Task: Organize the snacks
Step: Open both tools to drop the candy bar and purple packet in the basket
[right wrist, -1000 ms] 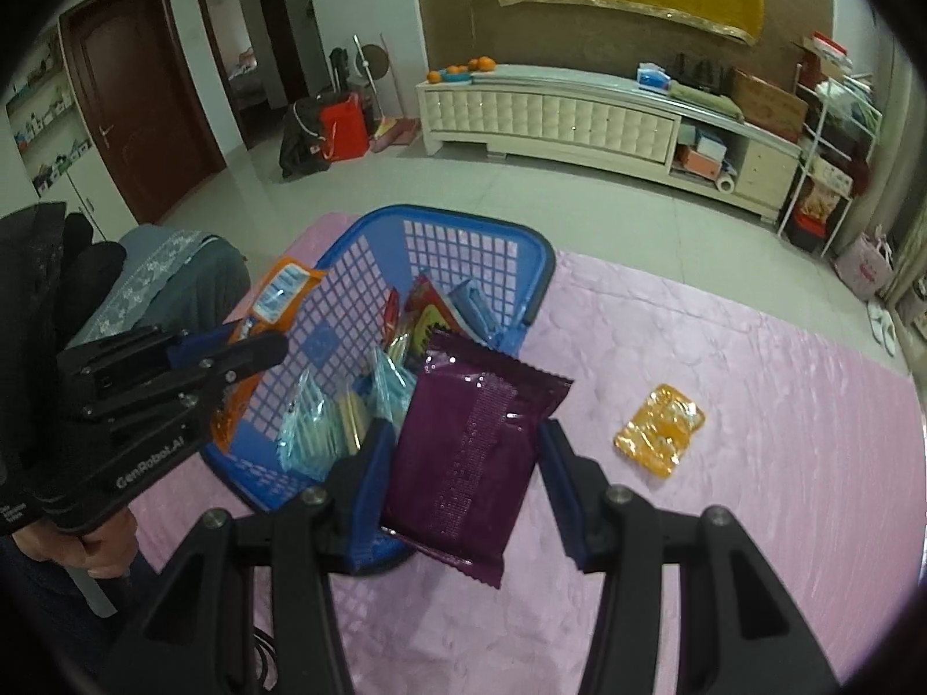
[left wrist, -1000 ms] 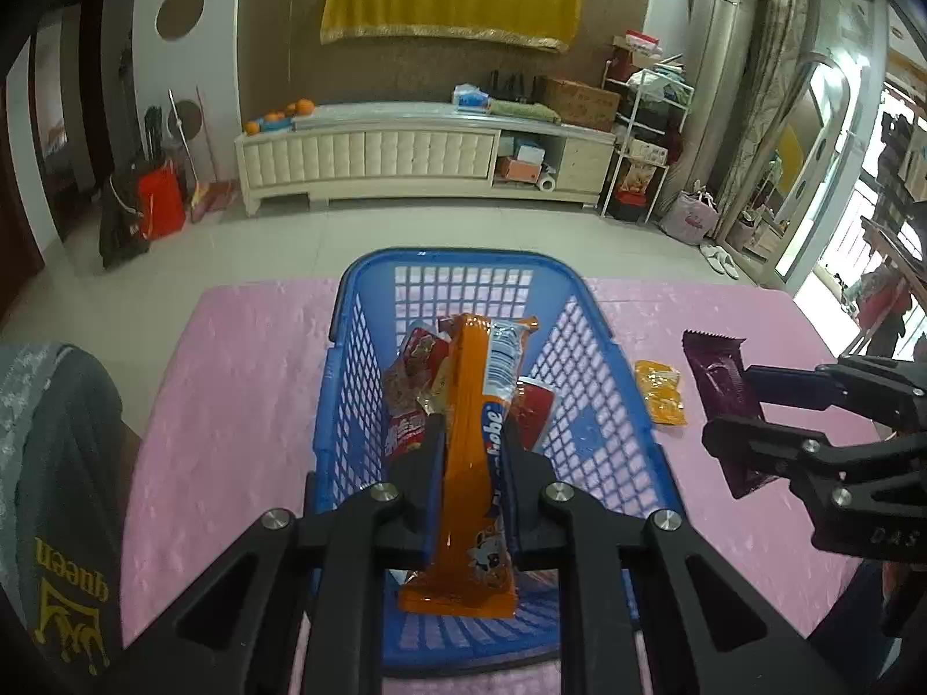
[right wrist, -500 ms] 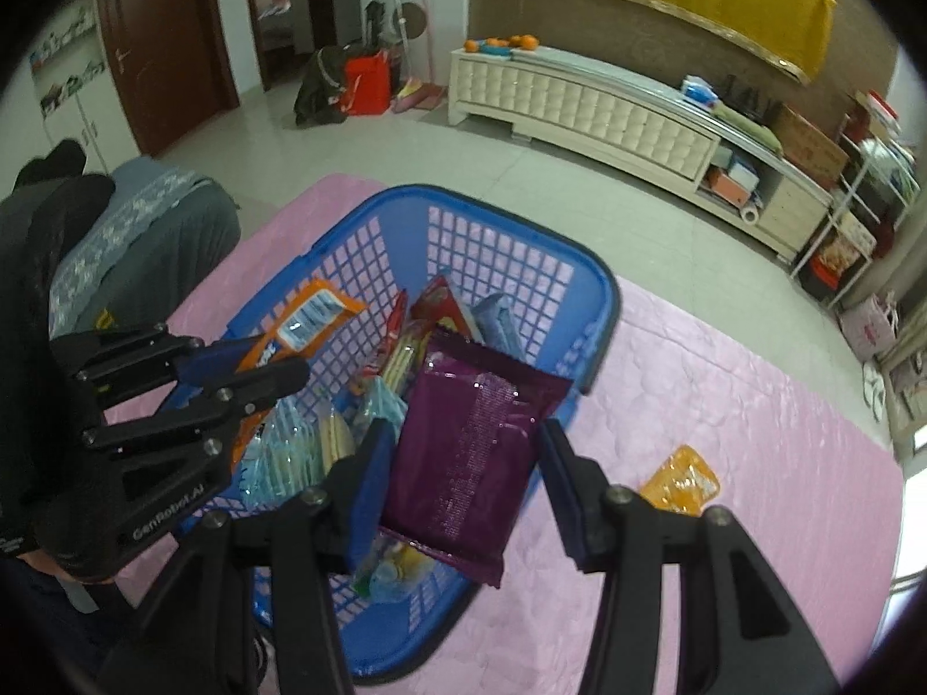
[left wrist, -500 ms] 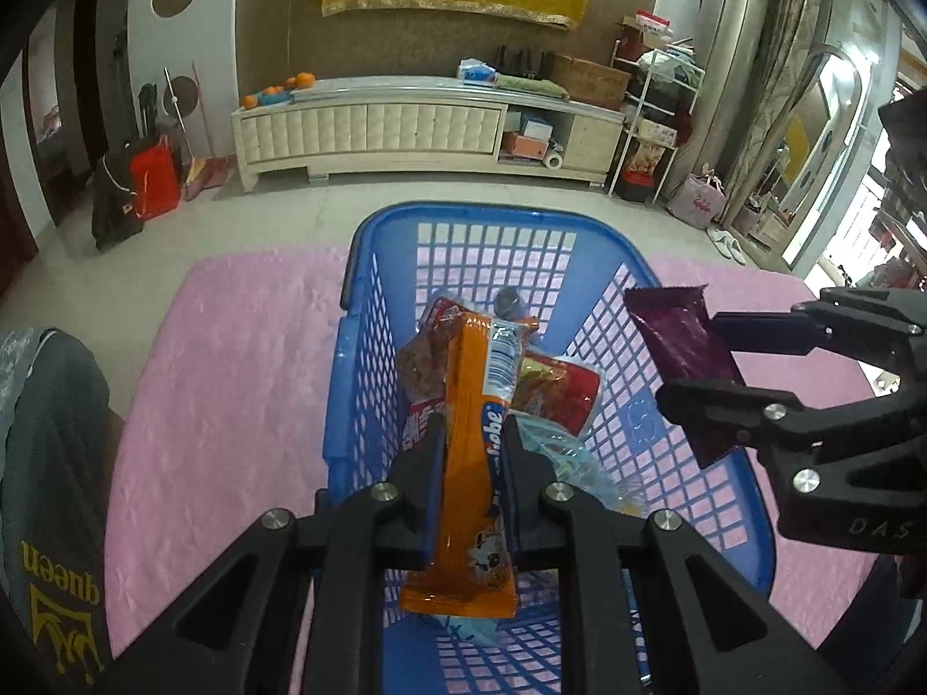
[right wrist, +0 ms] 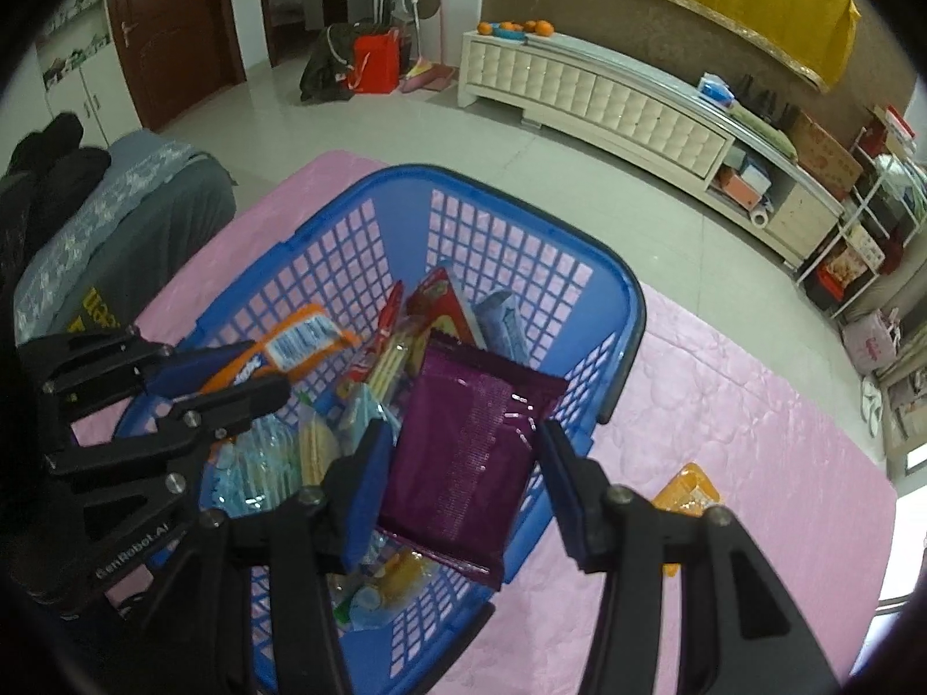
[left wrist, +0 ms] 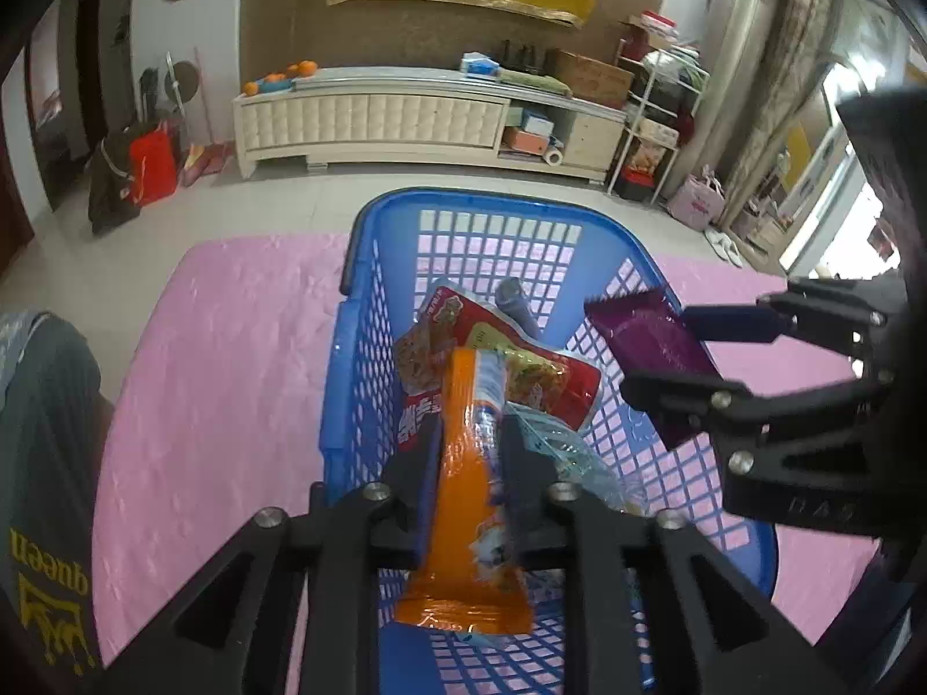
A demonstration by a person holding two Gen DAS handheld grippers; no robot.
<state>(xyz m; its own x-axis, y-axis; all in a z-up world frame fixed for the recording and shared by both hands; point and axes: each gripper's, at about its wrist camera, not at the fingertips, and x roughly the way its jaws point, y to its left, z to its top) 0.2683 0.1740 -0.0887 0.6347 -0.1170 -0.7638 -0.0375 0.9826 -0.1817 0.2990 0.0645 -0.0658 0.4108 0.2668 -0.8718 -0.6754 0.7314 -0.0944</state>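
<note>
Pink cloth covers the bench (right wrist: 753, 405), where a blue basket (left wrist: 371, 347) holds snack packets. Above it, the left gripper (left wrist: 468, 452) is clamped on an orange packet (left wrist: 463, 521), and the right gripper (right wrist: 463, 463) pinches a purple packet (right wrist: 463, 452). One yellow snack (right wrist: 689, 486) lies beside the basket.

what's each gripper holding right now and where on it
The left gripper pinches the orange snack packet across its narrow middle. The right gripper holds the purple snack packet by its two long side edges.
</note>
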